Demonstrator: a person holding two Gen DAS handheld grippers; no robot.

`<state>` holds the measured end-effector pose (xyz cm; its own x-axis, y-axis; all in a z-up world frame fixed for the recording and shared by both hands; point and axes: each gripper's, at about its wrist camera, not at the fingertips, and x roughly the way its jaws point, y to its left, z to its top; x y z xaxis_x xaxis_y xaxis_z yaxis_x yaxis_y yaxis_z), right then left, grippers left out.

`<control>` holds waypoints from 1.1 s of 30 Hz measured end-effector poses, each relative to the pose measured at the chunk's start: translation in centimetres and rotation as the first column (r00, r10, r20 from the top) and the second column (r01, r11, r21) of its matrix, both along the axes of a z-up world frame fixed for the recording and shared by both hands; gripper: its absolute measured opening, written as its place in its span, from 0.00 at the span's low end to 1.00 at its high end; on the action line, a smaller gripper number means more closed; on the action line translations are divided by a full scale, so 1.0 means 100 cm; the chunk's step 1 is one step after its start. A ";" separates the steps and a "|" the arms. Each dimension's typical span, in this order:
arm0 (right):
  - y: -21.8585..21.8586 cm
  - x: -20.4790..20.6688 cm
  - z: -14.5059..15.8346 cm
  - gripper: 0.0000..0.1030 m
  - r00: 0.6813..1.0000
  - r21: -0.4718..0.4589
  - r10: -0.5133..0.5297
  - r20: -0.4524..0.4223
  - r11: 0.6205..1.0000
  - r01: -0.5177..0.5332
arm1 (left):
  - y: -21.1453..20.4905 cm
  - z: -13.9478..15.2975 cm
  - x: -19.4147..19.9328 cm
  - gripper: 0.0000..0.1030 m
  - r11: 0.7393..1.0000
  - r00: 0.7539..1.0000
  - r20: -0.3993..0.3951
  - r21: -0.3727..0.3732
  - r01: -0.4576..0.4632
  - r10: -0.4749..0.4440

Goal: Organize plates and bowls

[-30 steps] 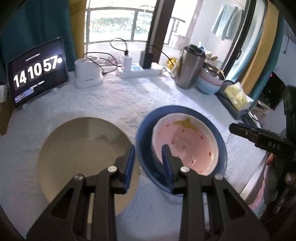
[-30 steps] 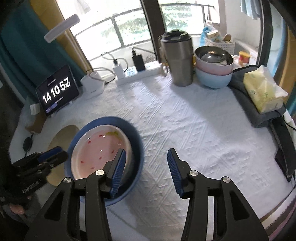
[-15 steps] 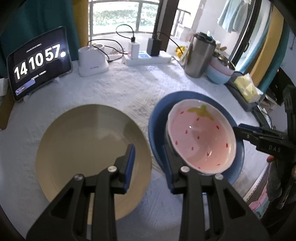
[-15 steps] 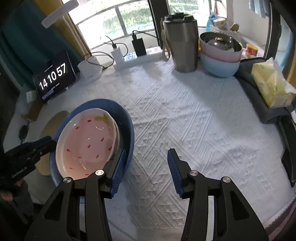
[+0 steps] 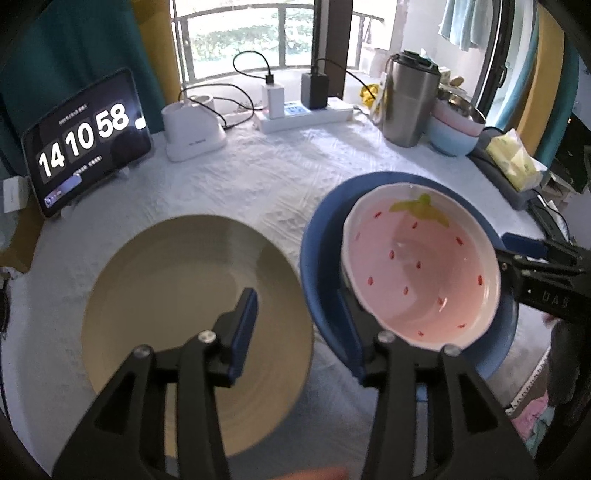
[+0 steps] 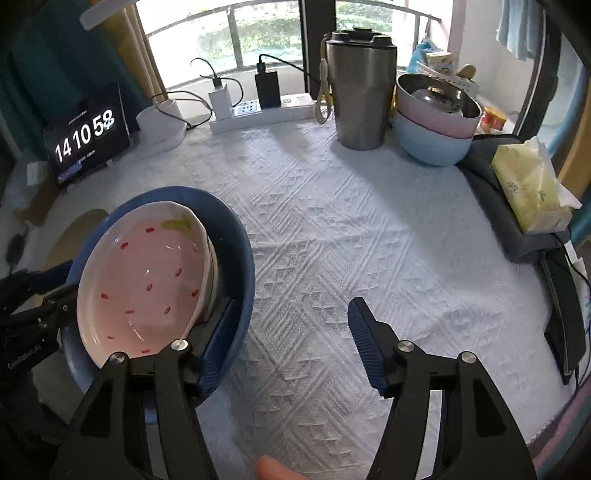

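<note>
Strawberry bowl (image 5: 417,269), glossy pink ceramic with red seed flecks, now sits higher and tilted inside the deep blue bowl (image 5: 321,258) than a second ago, suggesting it is being lifted out. Each spread tool, left tool (image 5: 301,321) and right tool (image 6: 291,336), has one finger under its rim; neither visibly clamps. A matte tan plate (image 5: 166,295) lies flat under the left tool on the textured white worktop (image 6: 332,240).

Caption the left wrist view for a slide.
Open left gripper straddles blue plate rim, strawberry bowl inside, tan plate alongside.

Daylit window (image 5: 255,33) w/ railing behind table. White textured tablecloth (image 6: 351,229). Teal curtain (image 5: 74,48) left, yellow one beside it.
</note>
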<state>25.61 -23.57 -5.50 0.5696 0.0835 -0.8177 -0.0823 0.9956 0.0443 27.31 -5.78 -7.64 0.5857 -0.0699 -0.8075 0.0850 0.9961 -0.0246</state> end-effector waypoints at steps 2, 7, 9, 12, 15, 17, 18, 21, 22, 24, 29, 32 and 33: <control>-0.001 -0.002 -0.003 0.64 0.999 0.013 -0.048 0.010 0.999 0.048 | -0.002 0.000 -0.002 0.44 1.000 1.000 0.016 0.015 -0.006 0.006; -0.001 -0.007 -0.005 0.64 0.992 0.050 -0.117 0.043 0.992 0.115 | 0.001 -0.001 -0.002 0.44 0.999 0.998 0.023 -0.010 -0.052 0.052; -0.006 -0.005 -0.006 0.64 0.992 0.085 -0.126 0.021 0.989 0.124 | 0.004 -0.002 -0.002 0.44 0.997 0.997 0.015 -0.037 -0.070 0.071; -0.011 0.004 -0.010 0.62 0.990 0.144 -0.124 -0.072 0.981 0.133 | 0.003 -0.002 -0.003 0.44 0.996 0.996 0.020 -0.027 -0.085 0.086; -0.007 0.007 -0.010 0.59 0.990 0.136 -0.104 -0.099 0.984 0.117 | 0.002 -0.002 -0.004 0.43 0.994 0.994 0.021 -0.033 -0.104 0.105; -0.004 0.005 -0.009 0.54 0.990 0.132 -0.103 -0.093 0.984 0.115 | 0.003 -0.003 -0.004 0.42 0.991 0.993 0.012 -0.050 -0.121 0.122; -0.001 0.004 -0.008 0.53 0.992 0.124 -0.098 -0.080 0.987 0.107 | 0.003 -0.003 -0.004 0.40 0.991 0.992 0.012 -0.052 -0.126 0.126; 0.005 0.001 -0.008 0.47 0.995 0.111 -0.092 -0.044 0.989 0.097 | 0.000 -0.002 -0.005 0.32 0.991 0.993 0.016 -0.060 -0.119 0.120; 0.006 -0.001 -0.008 0.42 0.995 0.112 -0.093 -0.036 0.989 0.097 | -0.003 -0.002 -0.006 0.27 0.992 0.993 0.019 -0.058 -0.116 0.117; 0.009 -0.002 -0.007 0.34 0.996 0.109 -0.089 -0.021 0.990 0.091 | -0.008 -0.001 -0.006 0.18 0.993 0.994 0.025 -0.050 -0.103 0.105; 0.024 -0.005 -0.004 0.11 0.997 0.078 -0.076 0.014 0.994 0.075 | -0.011 0.000 -0.005 0.12 0.995 0.995 0.028 -0.040 -0.094 0.095; 0.022 -0.004 -0.005 0.11 0.997 0.098 -0.082 0.014 0.992 0.080 | -0.010 0.001 -0.004 0.12 0.994 0.995 0.023 -0.052 -0.093 0.094; 0.021 -0.005 -0.004 0.11 0.996 0.102 -0.085 0.016 0.991 0.083 | -0.010 0.001 -0.004 0.12 0.994 0.995 0.024 -0.055 -0.093 0.095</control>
<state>25.15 -21.46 -5.95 0.5945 0.1161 -0.7956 -0.0003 0.9896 0.1441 26.87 -6.73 -7.52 0.6129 -0.0562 -0.7882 -0.0074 0.9970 -0.0769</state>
